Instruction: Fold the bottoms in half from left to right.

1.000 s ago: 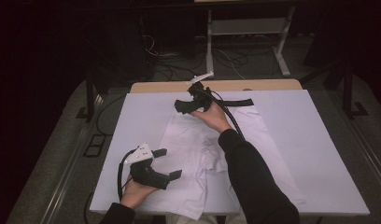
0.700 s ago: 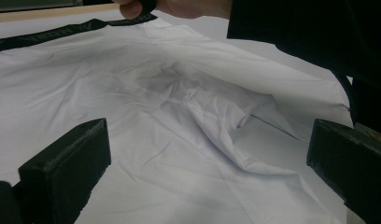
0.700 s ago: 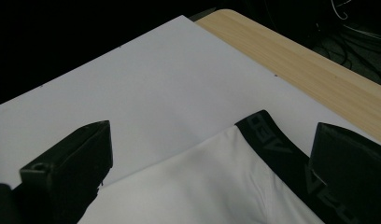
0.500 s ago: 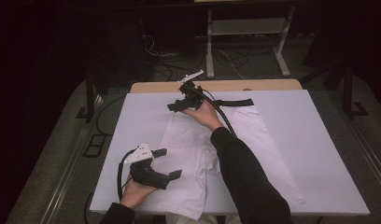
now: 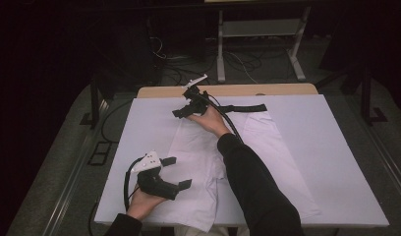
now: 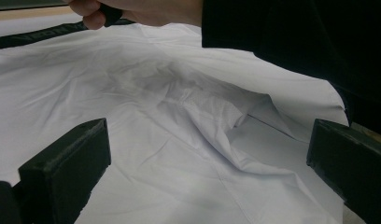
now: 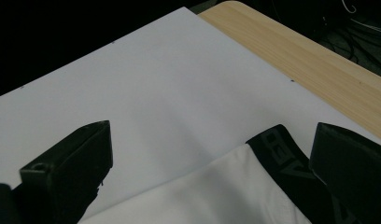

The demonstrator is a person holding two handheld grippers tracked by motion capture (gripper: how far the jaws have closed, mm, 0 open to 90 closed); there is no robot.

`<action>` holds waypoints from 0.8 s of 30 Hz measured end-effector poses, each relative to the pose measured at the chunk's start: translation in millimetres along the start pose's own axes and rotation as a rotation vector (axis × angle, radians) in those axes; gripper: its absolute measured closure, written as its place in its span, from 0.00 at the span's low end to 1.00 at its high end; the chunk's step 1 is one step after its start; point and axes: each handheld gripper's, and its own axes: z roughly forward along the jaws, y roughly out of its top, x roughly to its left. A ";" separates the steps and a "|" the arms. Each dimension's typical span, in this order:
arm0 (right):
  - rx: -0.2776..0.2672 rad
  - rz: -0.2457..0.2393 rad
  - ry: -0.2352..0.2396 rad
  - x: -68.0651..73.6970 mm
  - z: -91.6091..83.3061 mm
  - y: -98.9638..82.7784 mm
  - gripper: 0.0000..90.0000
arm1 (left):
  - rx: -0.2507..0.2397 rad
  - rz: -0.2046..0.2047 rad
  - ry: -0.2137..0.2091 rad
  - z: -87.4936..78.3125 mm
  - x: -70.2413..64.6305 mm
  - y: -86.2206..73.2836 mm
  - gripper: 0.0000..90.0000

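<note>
The right gripper (image 5: 185, 109) hangs over the far left corner of the white garment (image 5: 238, 162), jaws spread wide and empty. In the right gripper view the black waistband (image 7: 284, 158) runs between the jaws, with white fabric below it and bare white sheet (image 7: 156, 93) beyond, so the gripper looks lined up to pinch that corner. The person's right hand (image 5: 208, 118) and dark sleeve (image 5: 252, 187) reach diagonally across the cloth to get there.

The left gripper (image 5: 174, 172) sits low at the near left of the garment, jaws also wide with nothing between them. Its view looks along rumpled fabric (image 6: 198, 121) toward a raised fold. It seems poised for the near edge, perhaps so both ends can be lifted together, though the dim light makes the exact hem hard to place.

The garment lies spread on the white sheet covering the tabletop (image 5: 228, 90), waistband at the far side, the lower part creased and partly doubled near the front edge.

Compared with a second ago, the right gripper has moved a little farther left and away along the waistband, reaching its end. The left gripper has barely shifted, and the cloth lies as before.
</note>
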 end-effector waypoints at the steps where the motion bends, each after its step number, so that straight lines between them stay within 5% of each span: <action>1: 0.003 0.007 -0.005 -1.3 1.1 -0.2 0.00 | 0.000 0.001 0.000 0.1 0.0 0.1 0.00; 9: -0.017 0.088 -0.019 -17.2 16.9 -8.9 0.00 | -0.011 -0.005 -0.001 -0.8 0.3 0.5 0.00; 16: -0.013 0.102 -0.052 -25.1 27.9 -14.0 0.02 | -0.018 -0.006 -0.002 -1.7 1.3 0.9 0.00; 24: -0.031 0.088 -0.084 -24.0 35.6 -14.5 0.20 | -0.024 -0.008 -0.002 -2.1 1.8 1.2 0.00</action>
